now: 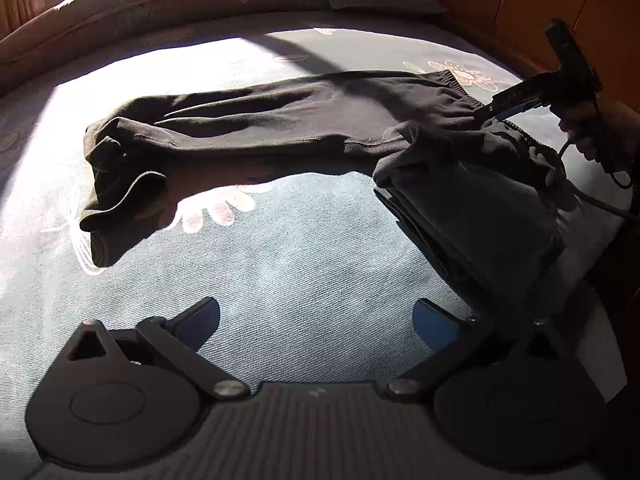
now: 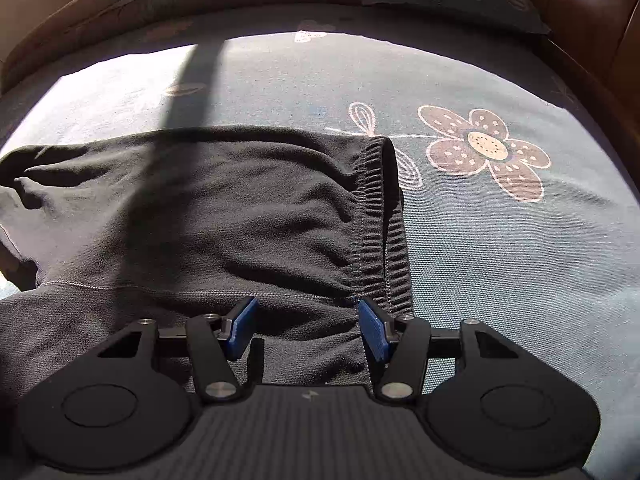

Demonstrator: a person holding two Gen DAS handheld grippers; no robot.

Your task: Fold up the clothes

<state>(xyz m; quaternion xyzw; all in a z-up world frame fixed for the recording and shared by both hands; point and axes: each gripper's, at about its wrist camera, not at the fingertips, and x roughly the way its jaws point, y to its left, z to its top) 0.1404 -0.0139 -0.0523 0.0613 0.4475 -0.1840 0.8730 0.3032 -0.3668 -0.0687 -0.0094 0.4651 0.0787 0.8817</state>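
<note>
Soft, matt black fleece trousers (image 2: 224, 208), ribbed elastic at the waistband (image 2: 380, 216). Under them the bedsheet (image 2: 500, 272), a coarse twill weave in dull blue-grey. Right tongs (image 2: 308, 328): matt black plastic, ridged blue pads (image 2: 374, 334), shiny metal rivets. Glossy brown headboard (image 2: 592, 12) behind.

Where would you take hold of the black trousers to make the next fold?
Probably the ribbed waistband of the black trousers, from the near side: it is a thick, doubled edge lying flat just ahead of the open right gripper.
</note>
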